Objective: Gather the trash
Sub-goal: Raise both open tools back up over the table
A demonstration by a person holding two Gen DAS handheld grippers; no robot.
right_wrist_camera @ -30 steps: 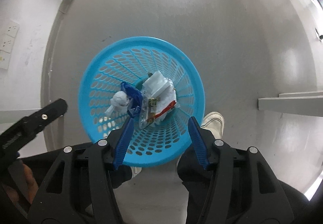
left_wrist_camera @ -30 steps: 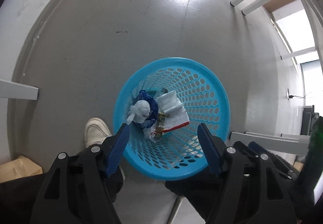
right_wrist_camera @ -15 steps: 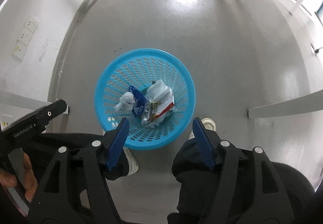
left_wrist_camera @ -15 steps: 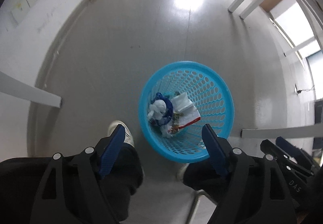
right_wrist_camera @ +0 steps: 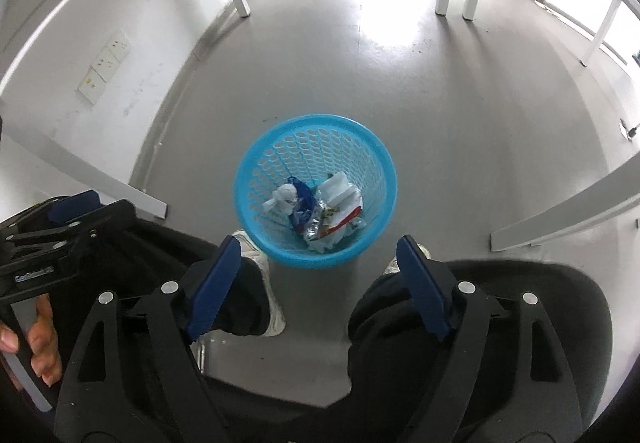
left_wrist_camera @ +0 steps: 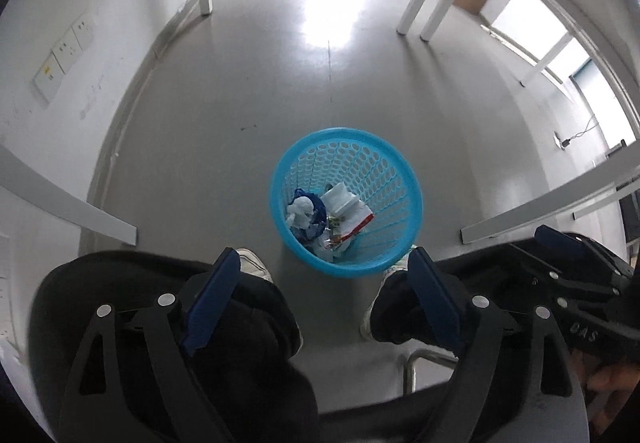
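In the blue basket (left_wrist_camera: 400,179), crumpled trash (left_wrist_camera: 332,219).

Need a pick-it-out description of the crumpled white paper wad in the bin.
Find the blue mesh basket standing on the grey floor between the seated person's shoes. Inside, on the left side of the heap, sits the crumpled white paper wad, against a dark blue wrapper. Unlike the flat white packet with the red stripe to its right, it is balled up and plain.
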